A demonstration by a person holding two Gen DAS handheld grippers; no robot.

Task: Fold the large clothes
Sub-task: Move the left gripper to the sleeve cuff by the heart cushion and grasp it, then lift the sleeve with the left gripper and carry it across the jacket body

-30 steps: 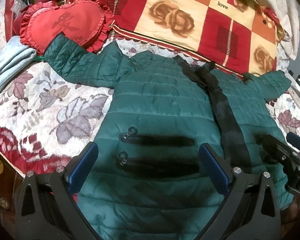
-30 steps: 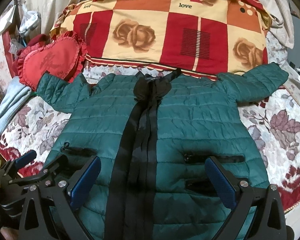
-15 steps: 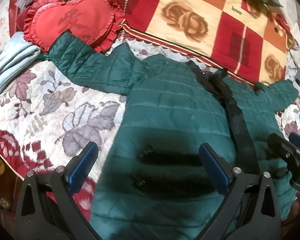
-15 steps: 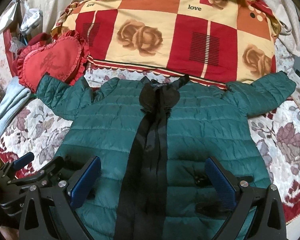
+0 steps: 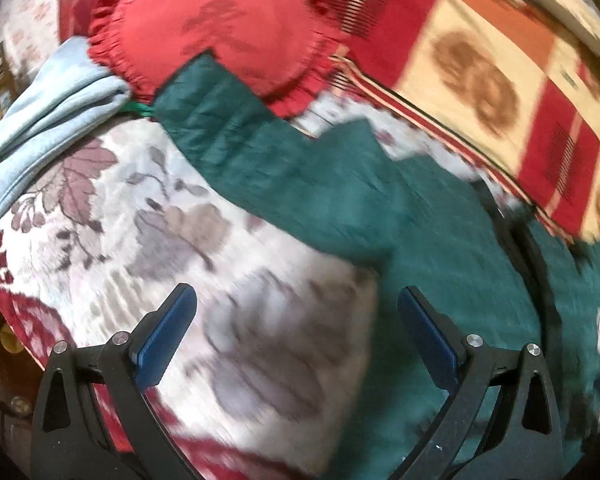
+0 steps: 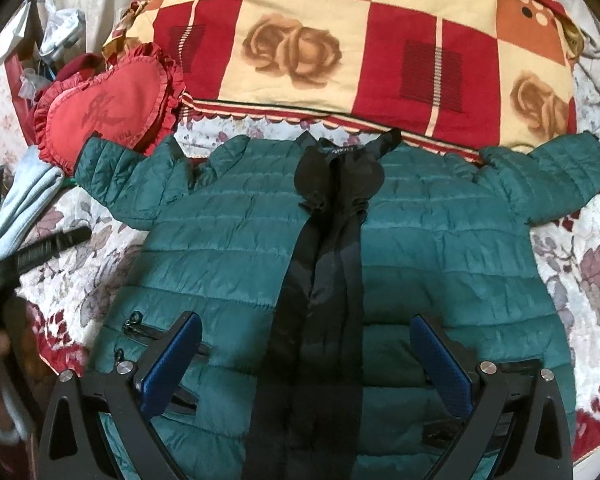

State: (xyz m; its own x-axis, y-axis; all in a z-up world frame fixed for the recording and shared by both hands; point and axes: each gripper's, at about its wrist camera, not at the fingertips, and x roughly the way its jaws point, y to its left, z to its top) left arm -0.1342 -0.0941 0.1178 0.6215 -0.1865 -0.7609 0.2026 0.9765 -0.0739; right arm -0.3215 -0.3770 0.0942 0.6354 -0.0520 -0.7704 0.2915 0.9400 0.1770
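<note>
Green quilted jacket (image 6: 228, 248) lies flat and face up on the flowered bed cover (image 5: 112, 216), collar toward the checked rose blanket (image 6: 340, 40) at the head of the bed, hem at the near edge, both sleeves spread out sideways. Starting at the left edge of the bed, a pale blue folded cloth (image 5: 48, 112) and a red heart cushion (image 5: 220, 32) sit by the cuff of the left sleeve (image 5: 236, 132), which runs slantwise from that cushion down to the jacket's body. The left claw (image 5: 296, 332) hangs released, jaws wide apart and grasping nothing, over bare bed cover just left of the jacket's side; the sleeve lies ahead of it and slightly left, so this hand looks the nearer one for folding that sleeve inward. That view is blurred. Further right, the black front strip (image 6: 320, 280) runs collar to hem down the middle. The right claw (image 6: 306, 352) is released too, empty, straddling that strip low over the hem, well apart from the right sleeve (image 6: 548, 180) at the far right.
</note>
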